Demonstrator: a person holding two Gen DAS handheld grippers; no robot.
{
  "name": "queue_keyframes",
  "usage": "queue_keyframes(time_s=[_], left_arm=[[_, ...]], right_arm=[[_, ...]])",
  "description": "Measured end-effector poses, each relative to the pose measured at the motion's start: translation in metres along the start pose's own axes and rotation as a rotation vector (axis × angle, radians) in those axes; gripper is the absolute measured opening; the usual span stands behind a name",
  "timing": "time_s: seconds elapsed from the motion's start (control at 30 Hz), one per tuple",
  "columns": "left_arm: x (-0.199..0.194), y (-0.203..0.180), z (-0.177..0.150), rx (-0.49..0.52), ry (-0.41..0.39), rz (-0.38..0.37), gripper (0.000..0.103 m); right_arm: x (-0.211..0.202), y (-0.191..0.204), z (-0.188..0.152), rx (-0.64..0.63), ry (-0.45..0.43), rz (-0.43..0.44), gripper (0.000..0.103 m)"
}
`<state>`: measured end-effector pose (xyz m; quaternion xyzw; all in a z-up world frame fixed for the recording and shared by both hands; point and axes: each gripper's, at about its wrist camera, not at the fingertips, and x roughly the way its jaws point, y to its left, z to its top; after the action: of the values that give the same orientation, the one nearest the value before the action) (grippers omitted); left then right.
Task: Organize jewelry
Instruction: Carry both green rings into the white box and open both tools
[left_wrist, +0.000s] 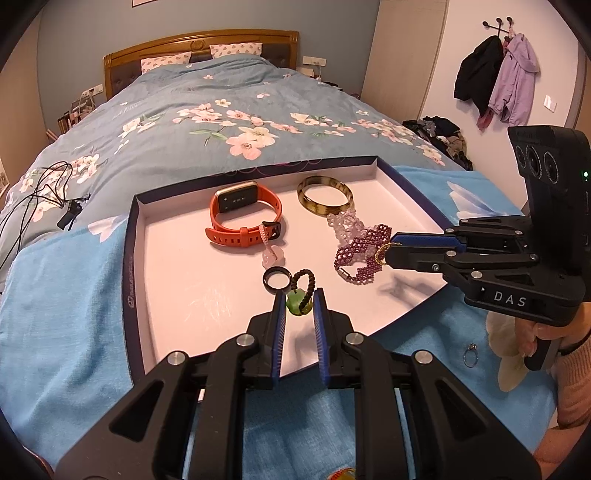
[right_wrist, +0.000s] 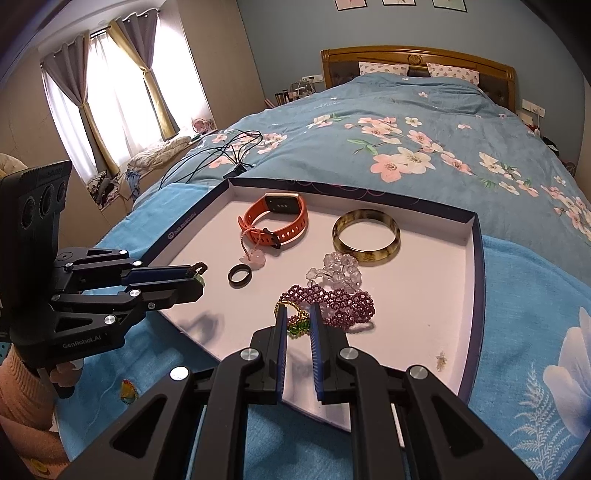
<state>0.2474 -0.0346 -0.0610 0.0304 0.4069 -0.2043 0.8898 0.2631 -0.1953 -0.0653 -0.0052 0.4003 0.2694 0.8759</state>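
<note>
Flowered bed, white tray: your left gripper jaws pinch the green bead charm; right gripper jaws clamp the gold-green beaded bracelet.

Left gripper is pinching a green bead charm on a dark cord, black ring just past its tips, tray underneath.
</note>
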Motion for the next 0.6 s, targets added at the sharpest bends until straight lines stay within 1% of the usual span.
queue_keyframes(time_s=[0.6], left_arm=[[0.020, 0.006, 0.002, -0.022, 0.048, 0.018, 0.015]], right_arm=[[0.019, -0.001, 0.003, 0.006, 0.043, -0.027, 0.010]])
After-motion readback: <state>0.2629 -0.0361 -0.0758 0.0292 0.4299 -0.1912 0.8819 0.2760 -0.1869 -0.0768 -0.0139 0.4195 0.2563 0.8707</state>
